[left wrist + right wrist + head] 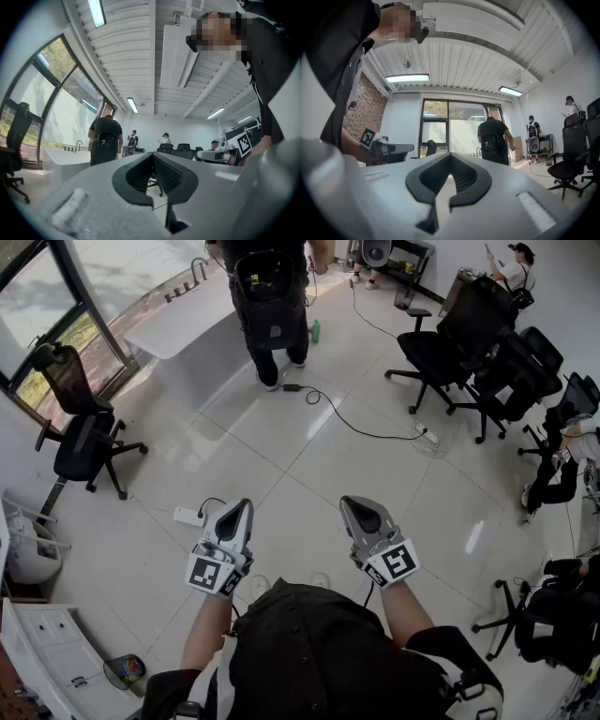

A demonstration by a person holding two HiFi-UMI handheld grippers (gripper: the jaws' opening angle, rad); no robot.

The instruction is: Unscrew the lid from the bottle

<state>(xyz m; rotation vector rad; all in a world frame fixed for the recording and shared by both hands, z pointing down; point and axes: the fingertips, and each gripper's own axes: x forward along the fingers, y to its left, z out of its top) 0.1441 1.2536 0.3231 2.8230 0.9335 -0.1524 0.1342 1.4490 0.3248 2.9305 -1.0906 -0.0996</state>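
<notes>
The wearer's dark shirt [314, 657] fills the bottom of the head view, with both bare forearms reaching out from it. The left gripper [238, 514] and the right gripper [360, 512] are held side by side above the pale tiled floor [281, 465], pointing roughly level into the room.

In the left gripper view, the left gripper [153, 165] has its jaws closed together, with only the room showing beyond them. The right gripper [450, 174] shows the same in its own view: pads met, gripping nothing.

The only bottle in sight is a small green bottle [315, 331]. It stands on the floor far across the room, just beside the feet of a person in black [270, 296] near a white counter [178, 322], well apart from both grippers. Its lid is too small to make out.
</notes>
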